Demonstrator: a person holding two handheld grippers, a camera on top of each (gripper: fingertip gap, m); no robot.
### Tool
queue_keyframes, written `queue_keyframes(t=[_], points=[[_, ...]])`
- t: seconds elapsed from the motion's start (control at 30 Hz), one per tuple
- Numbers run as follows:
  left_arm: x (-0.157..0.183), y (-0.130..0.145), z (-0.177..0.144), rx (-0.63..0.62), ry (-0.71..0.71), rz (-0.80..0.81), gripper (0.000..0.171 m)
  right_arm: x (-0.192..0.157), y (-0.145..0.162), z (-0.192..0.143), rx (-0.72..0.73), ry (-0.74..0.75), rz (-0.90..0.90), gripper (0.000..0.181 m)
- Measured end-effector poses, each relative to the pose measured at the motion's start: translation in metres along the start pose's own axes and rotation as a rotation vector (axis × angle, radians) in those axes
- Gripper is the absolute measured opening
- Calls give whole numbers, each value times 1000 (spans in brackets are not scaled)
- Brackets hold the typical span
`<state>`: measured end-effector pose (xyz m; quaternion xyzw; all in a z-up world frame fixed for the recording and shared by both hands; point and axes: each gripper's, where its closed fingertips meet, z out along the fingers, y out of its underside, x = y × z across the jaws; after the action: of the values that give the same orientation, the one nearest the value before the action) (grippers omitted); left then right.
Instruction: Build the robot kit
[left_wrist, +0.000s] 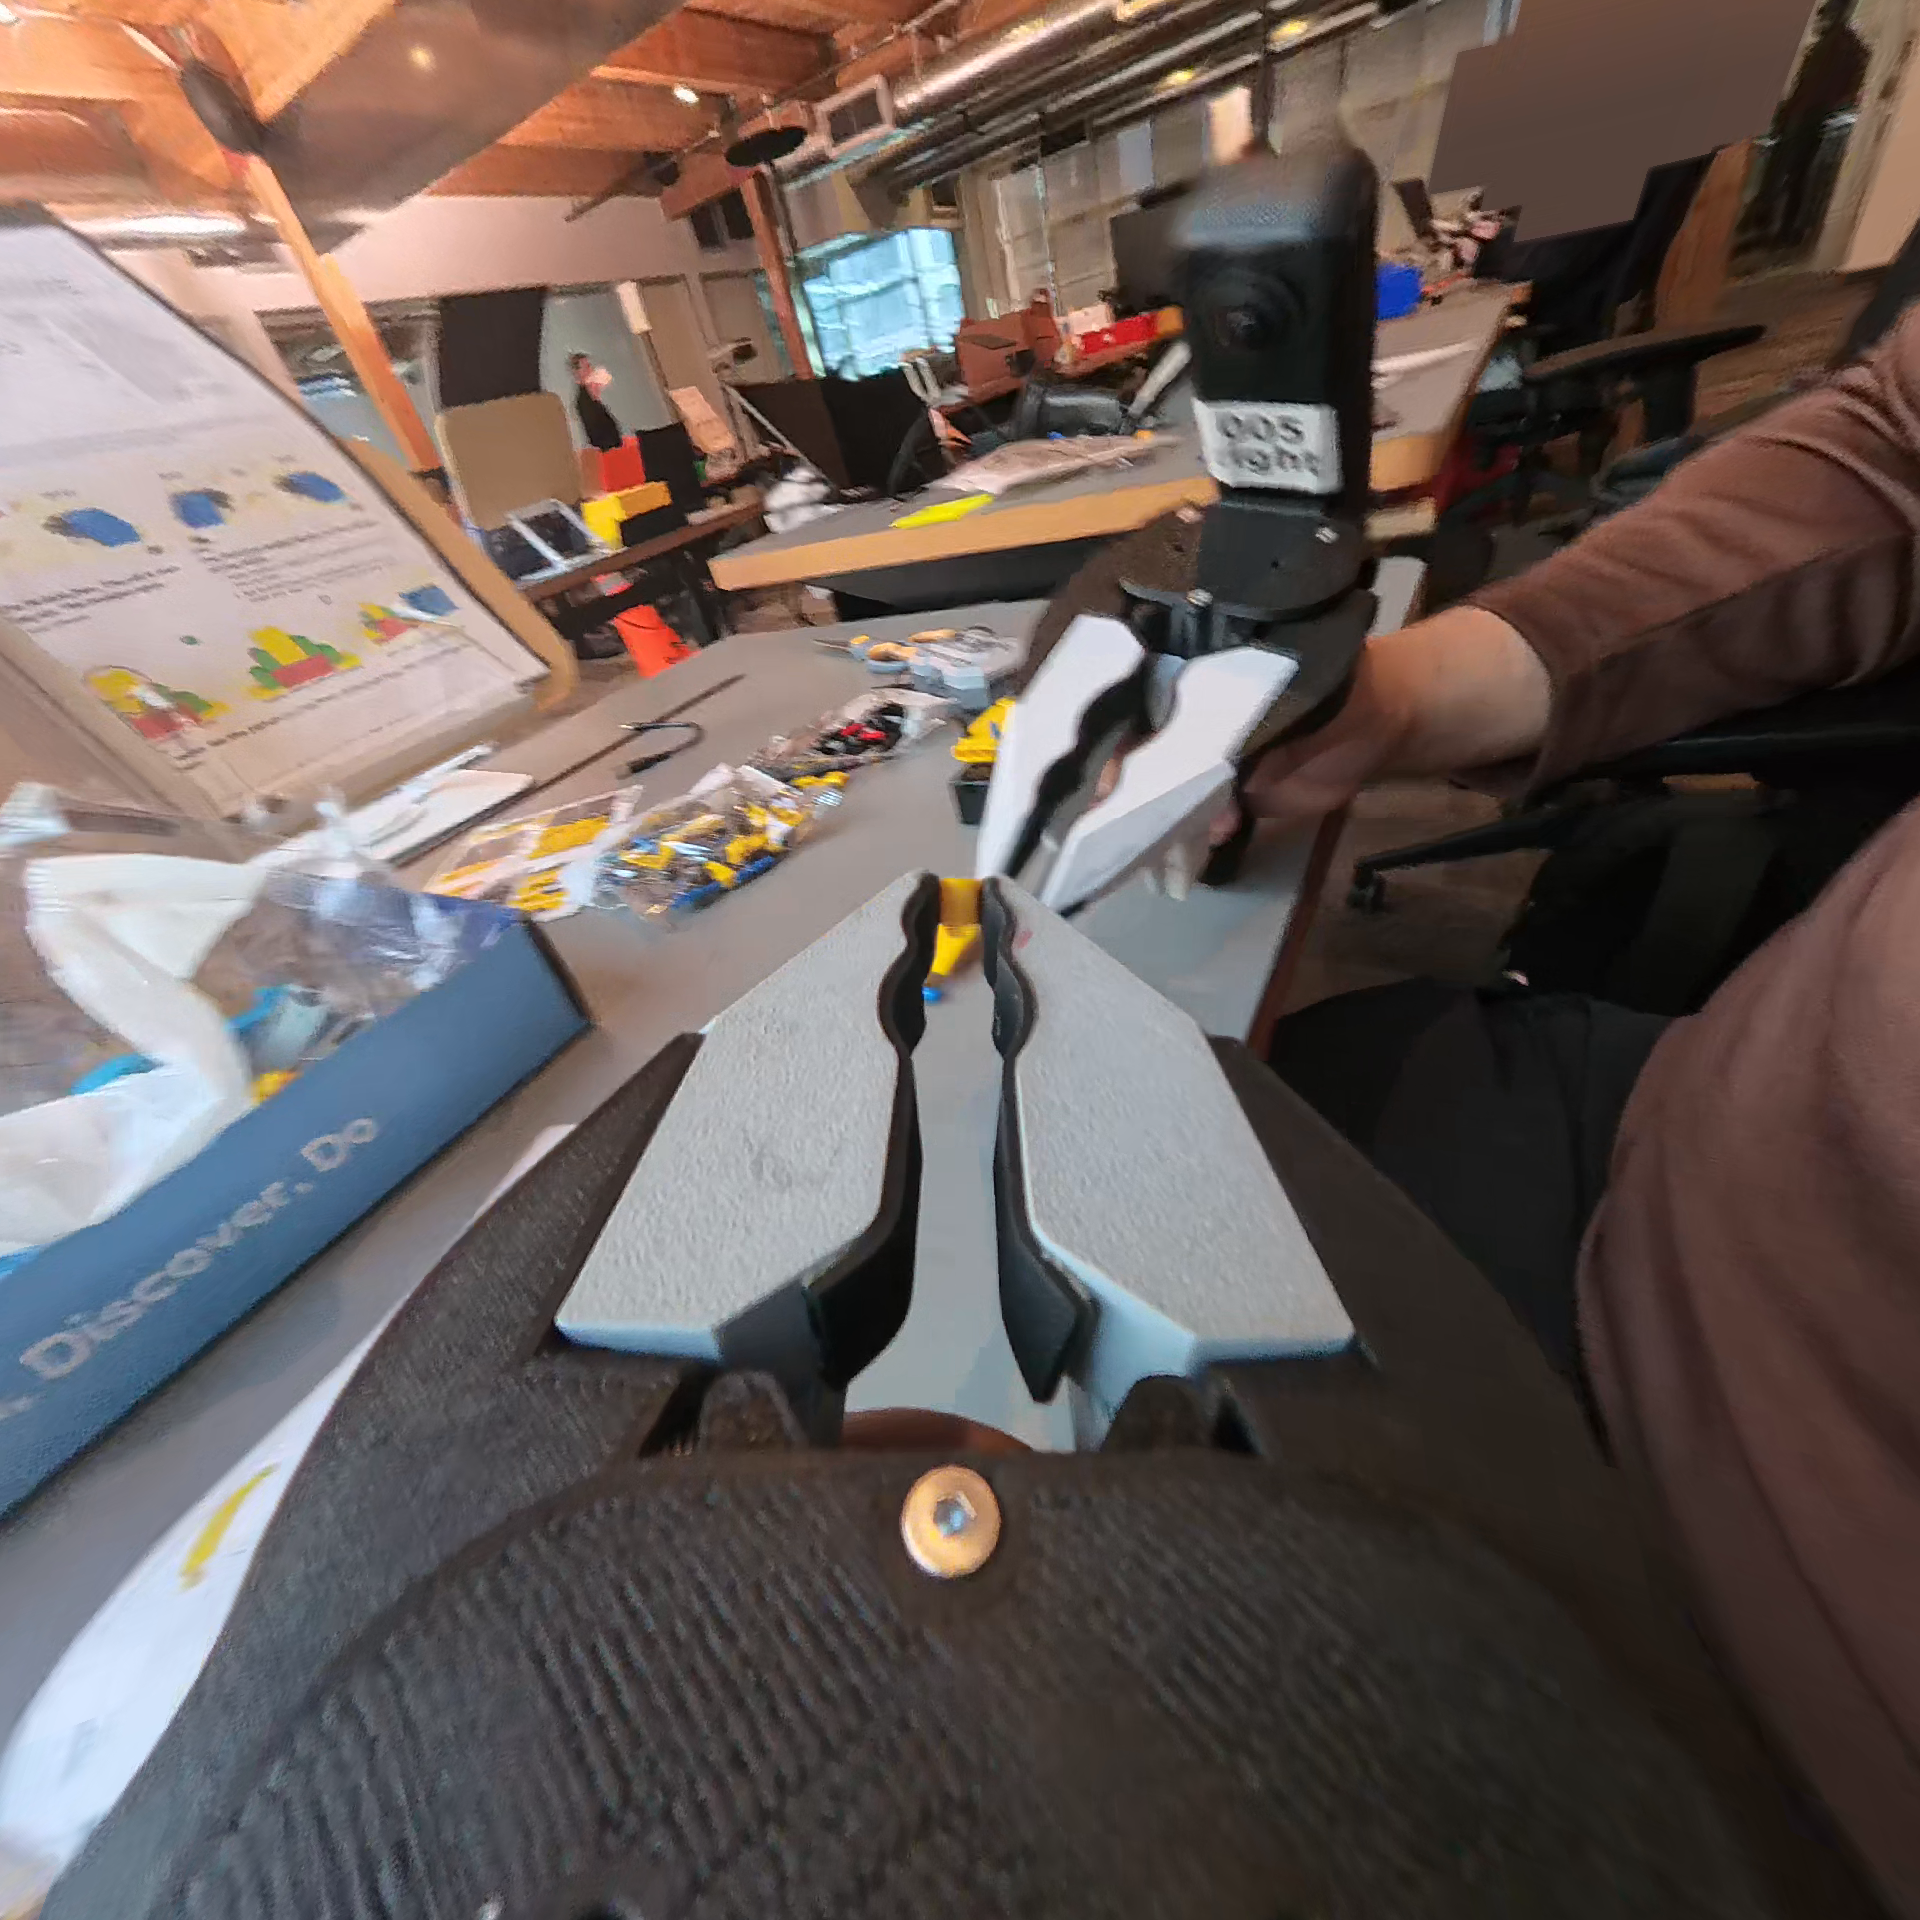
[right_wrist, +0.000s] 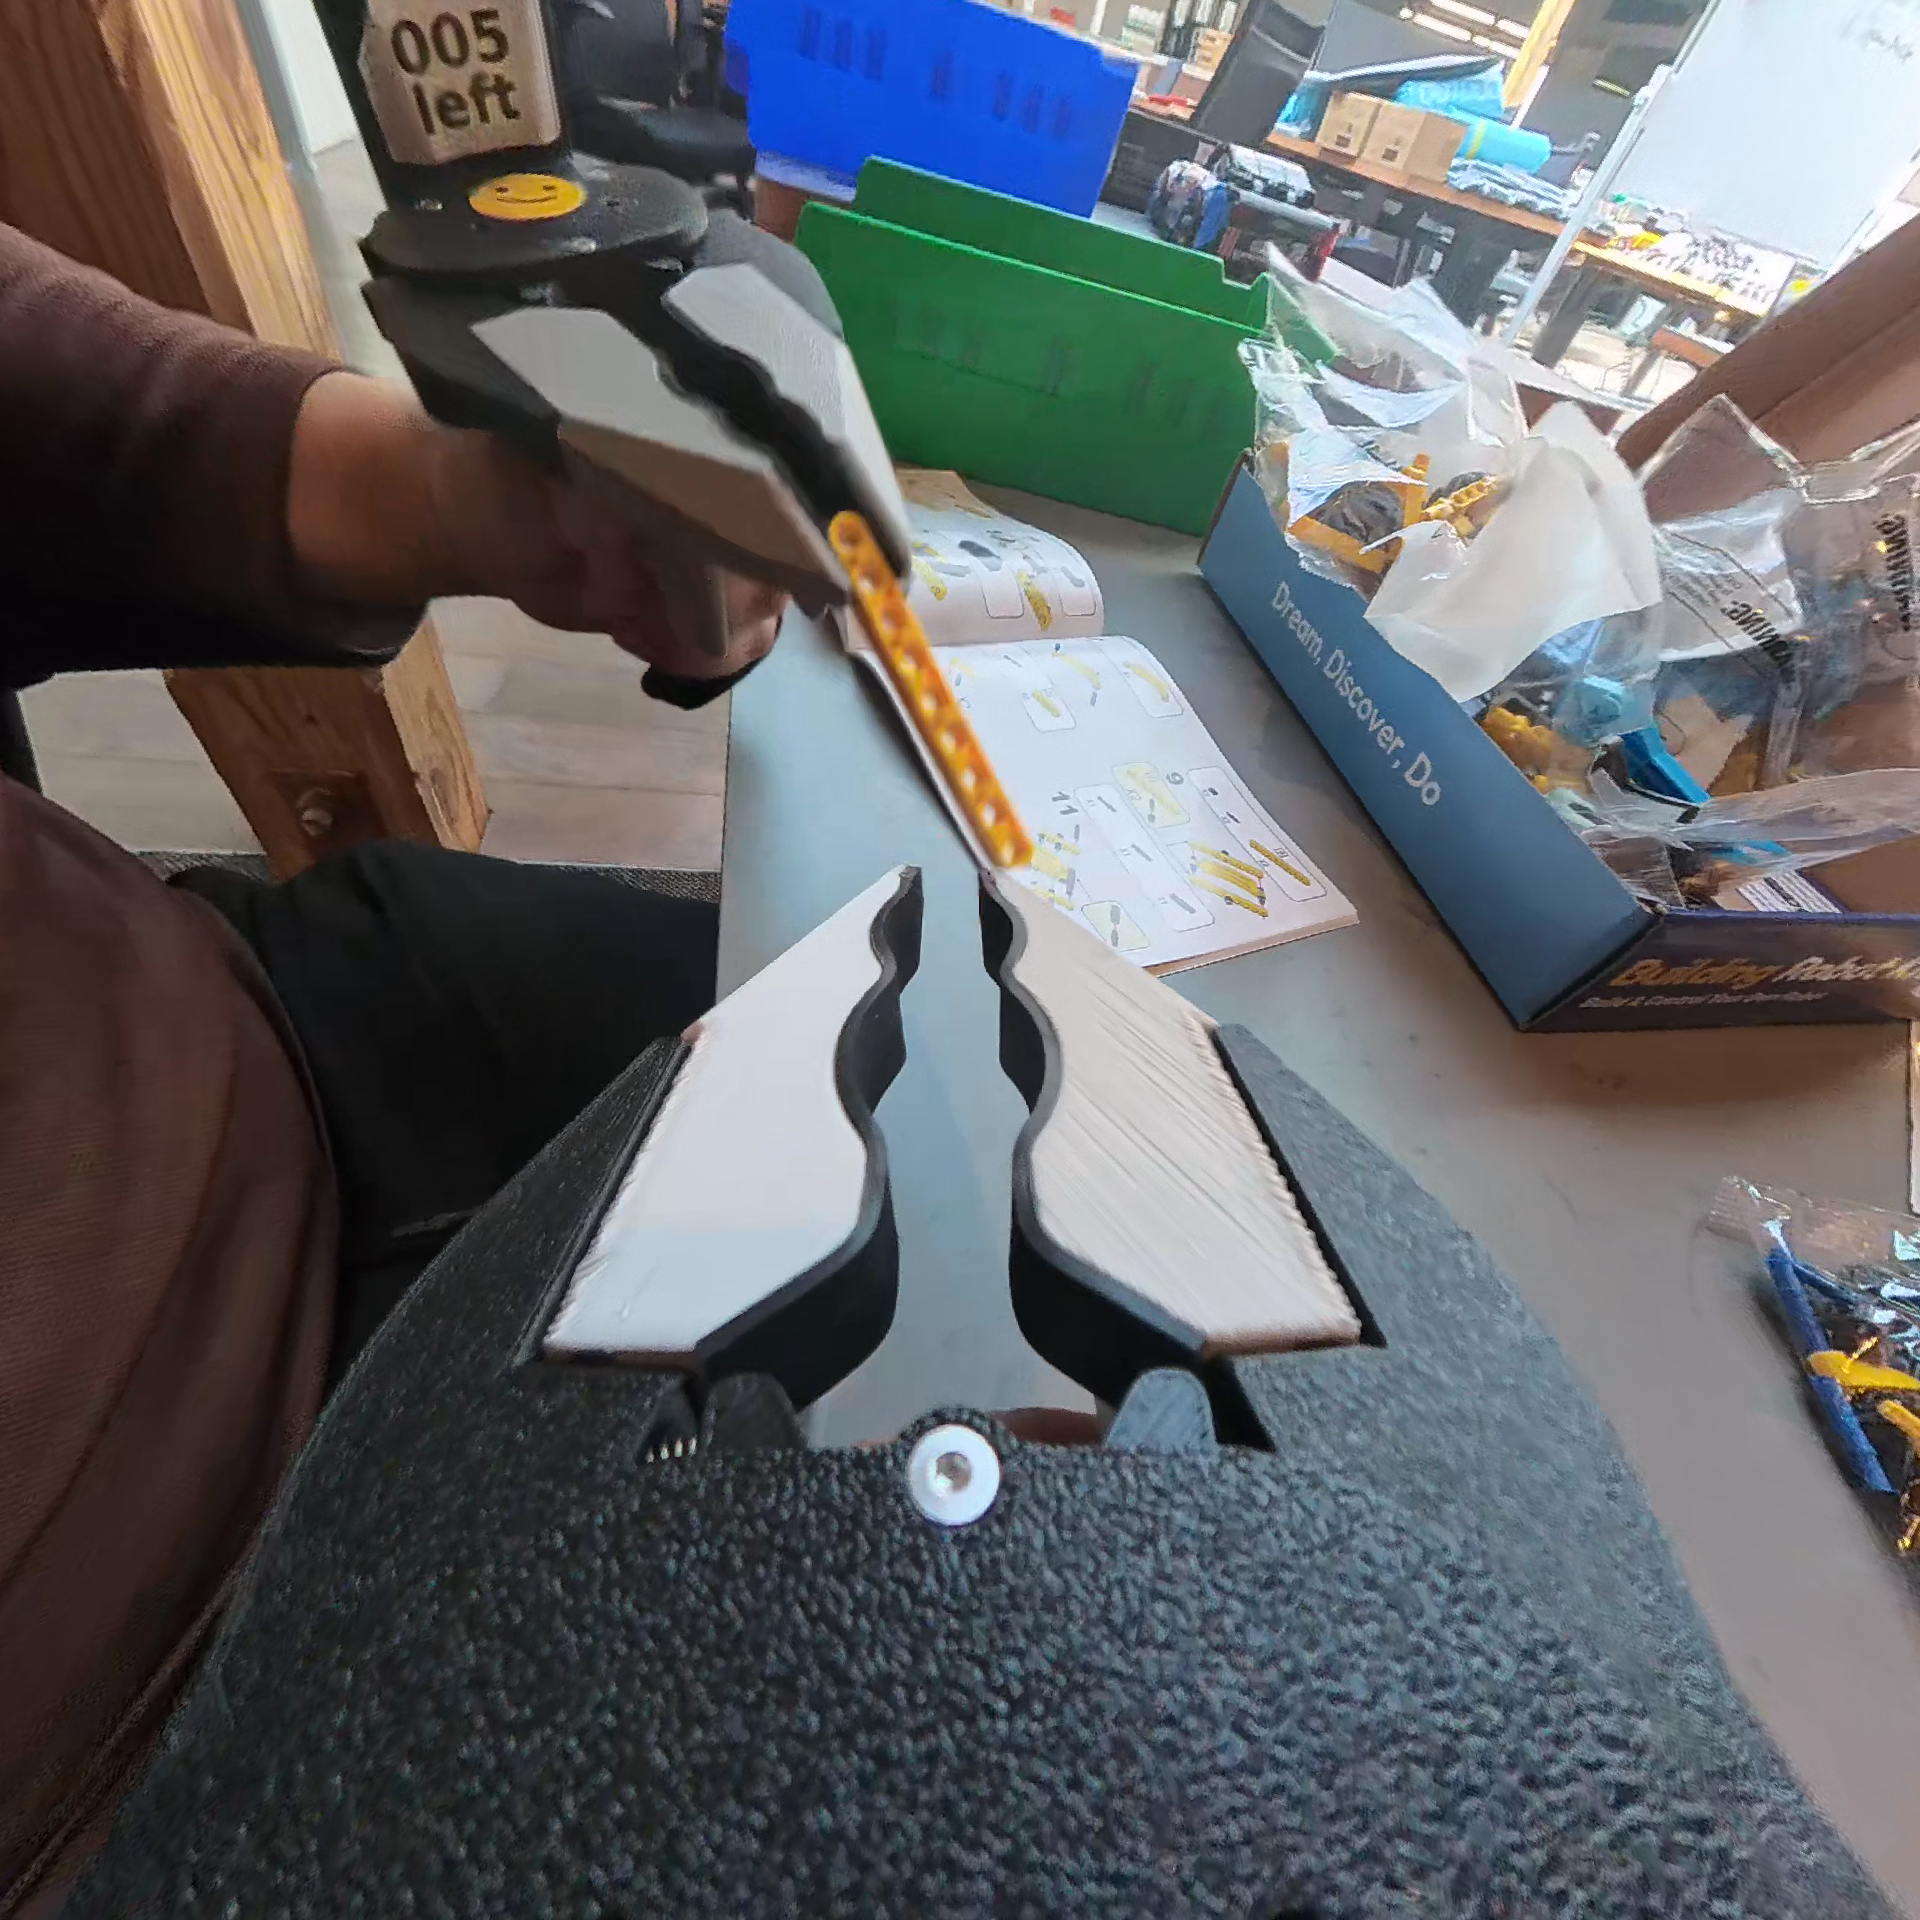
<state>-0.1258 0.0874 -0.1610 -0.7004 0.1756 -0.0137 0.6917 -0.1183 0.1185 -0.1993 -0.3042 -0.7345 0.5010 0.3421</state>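
On the left, the left gripper (right_wrist: 868, 566) pinches one end of a long yellow strip with holes (right_wrist: 930, 691), its fingers closed on it above the grey table (right_wrist: 1455, 1091). The strip slants down over an open instruction booklet (right_wrist: 1143, 769), its free end just beside the right gripper (right_wrist: 951, 883), whose fingers stand slightly apart and hold nothing. Further right sits a blue box (right_wrist: 1382, 748) of crumpled plastic bags; gripped only at its tip, the strip could probably pivot or slip if nudged.
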Motion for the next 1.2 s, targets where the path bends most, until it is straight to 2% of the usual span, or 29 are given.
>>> queue_keyframes(t=[0.07,0.17,0.23,0.33,0.4,0.5,0.6,0.83,0.93,1.07,1.13,1.2], points=[[-31,-11,-11,0,-96,-5,5,5,-2,-2,16,10,28,10],[-110,-30,-41,-33,-356,2,4,10,-4,-4,34,26,57,9],[-166,-43,-64,-92,-514,-22,4,10,-4,-4,34,26,61,9],[-244,-53,-90,-238,-680,-3,4,9,-3,-3,23,26,46,9],[-285,-52,-98,-323,-715,-29,4,7,-2,-2,13,28,30,8],[-320,-25,-97,-492,-667,-192,4,4,-1,-1,2,33,2,7],[-338,-3,-96,-611,-658,-264,4,2,0,0,-7,34,-23,7],[-330,50,-83,-831,-562,-346,4,-2,0,0,-6,21,-41,6],[-329,68,-85,-881,-552,-372,4,-3,0,-1,-3,11,-34,6],[-331,64,-80,-829,-533,-430,5,-5,-1,-2,2,-1,-28,6],[-336,51,-77,-799,-556,-421,25,-5,0,-2,-2,-4,-25,6],[-339,32,-73,-767,-572,-369,25,-5,1,-1,-6,-3,-27,6]])
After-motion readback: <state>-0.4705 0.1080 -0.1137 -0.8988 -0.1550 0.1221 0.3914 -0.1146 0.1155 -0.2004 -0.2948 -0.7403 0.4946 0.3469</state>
